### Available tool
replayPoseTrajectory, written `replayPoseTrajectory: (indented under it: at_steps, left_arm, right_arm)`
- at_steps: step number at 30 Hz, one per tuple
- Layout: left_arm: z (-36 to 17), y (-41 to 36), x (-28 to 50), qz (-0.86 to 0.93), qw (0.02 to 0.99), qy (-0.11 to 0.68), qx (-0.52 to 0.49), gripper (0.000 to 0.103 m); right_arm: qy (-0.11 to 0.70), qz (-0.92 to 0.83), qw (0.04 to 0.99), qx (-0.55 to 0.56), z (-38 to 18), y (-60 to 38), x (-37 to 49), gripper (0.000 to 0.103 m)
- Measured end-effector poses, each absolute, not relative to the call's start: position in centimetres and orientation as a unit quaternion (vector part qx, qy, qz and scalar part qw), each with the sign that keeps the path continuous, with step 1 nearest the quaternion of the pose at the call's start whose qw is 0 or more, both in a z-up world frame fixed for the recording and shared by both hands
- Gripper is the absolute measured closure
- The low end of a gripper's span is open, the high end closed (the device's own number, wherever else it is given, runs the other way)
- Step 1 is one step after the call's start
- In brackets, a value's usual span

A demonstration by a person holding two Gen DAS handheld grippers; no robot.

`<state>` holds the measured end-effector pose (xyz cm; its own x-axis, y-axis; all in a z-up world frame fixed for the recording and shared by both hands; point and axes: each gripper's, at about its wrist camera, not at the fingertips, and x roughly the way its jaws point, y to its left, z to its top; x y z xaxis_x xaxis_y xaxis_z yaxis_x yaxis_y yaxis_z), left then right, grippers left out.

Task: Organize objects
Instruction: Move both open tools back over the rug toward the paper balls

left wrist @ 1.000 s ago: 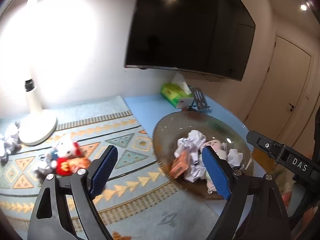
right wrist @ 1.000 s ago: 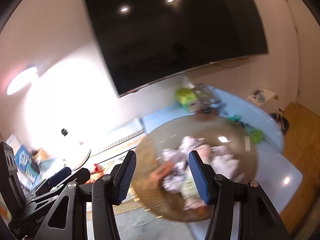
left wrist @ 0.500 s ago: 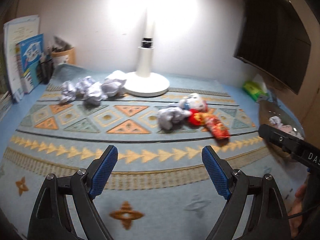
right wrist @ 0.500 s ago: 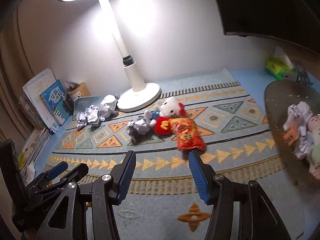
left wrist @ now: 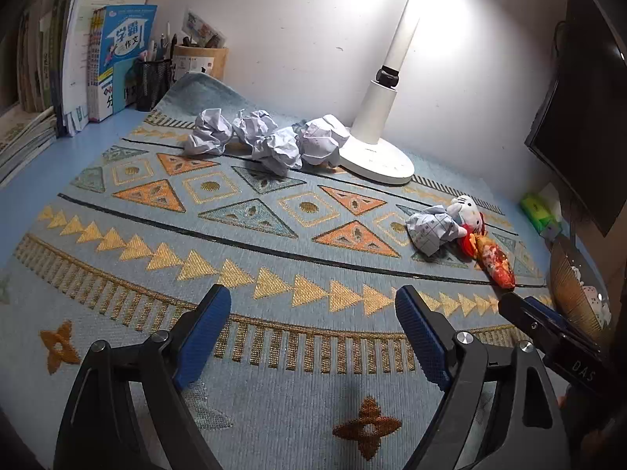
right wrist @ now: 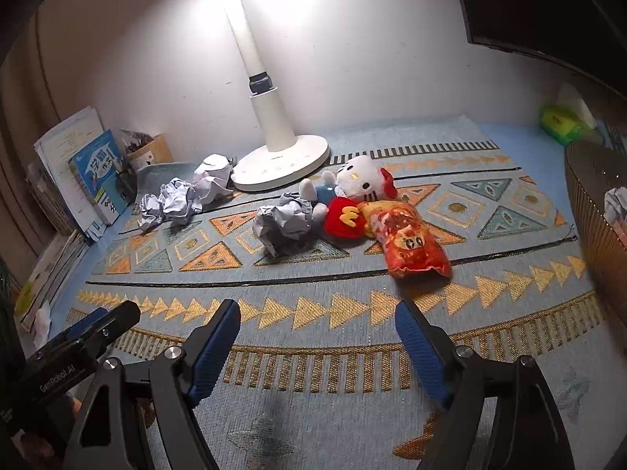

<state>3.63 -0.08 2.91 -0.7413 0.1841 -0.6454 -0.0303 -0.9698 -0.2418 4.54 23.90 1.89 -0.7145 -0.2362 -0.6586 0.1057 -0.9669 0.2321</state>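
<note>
the left gripper (left wrist: 309,333) is held wide and empty; the right gripper (right wrist: 317,337), whose jaws have just been opening, holds nothing either; both hang over the patterned blue woven mat (right wrist: 352,399); some paper is already seen in the ribbed brown glass bowl (right wrist: 588,203); left on the mat are crumpled white paper balls (left wrist: 270,141), a white plush cat (right wrist: 356,184), a red plush (right wrist: 345,217) and an orange snack packet (right wrist: 411,244), clustered near the white lamp base (right wrist: 282,164).

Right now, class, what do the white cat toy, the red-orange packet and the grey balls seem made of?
Cat toy: soft plush, fuzzy matte pile.
Red-orange packet: likely plastic film, glossy, printed, crimped ends.
Grey balls: crumpled paper, matte, sharp creases.
</note>
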Motion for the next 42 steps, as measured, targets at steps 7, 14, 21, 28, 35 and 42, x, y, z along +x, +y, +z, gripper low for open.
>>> replayPoseTrajectory:
  at_steps: [7,14,21,28,35,42]
  left_arm:
    - [2.2,1.4,2.9,0.921,0.039,-0.059,-0.384,0.017]
    - [1.9,0.6,2.9,0.917,0.034,-0.08,-0.39,0.017]
    - [2.3,0.5,3.3,0.922,0.034,-0.084,-0.376,0.017]
    - [2.3,0.5,3.3,0.923,0.037,-0.083,-0.374,0.017]
    - [2.2,0.6,3.2,0.921,0.039,-0.085,-0.378,0.017]
    - [2.3,0.1,3.3,0.92,0.036,-0.095,-0.378,0.017]
  right_arm:
    - [-0.034,-0.918,0.046,0.393,1.0,22.4,3.9,0.02]
    - [-0.025,-0.928,0.039,0.369,1.6,22.5,4.7,0.002]
    - [-0.012,-0.934,0.044,0.354,2.0,22.0,5.2,0.002]
    - [-0.017,-0.931,0.037,0.364,1.7,22.2,4.8,0.002]
    - [-0.001,-0.92,0.071,0.385,1.2,21.2,4.7,0.0]
    - [0.03,-0.917,0.1,0.384,1.4,20.0,4.6,0.0]
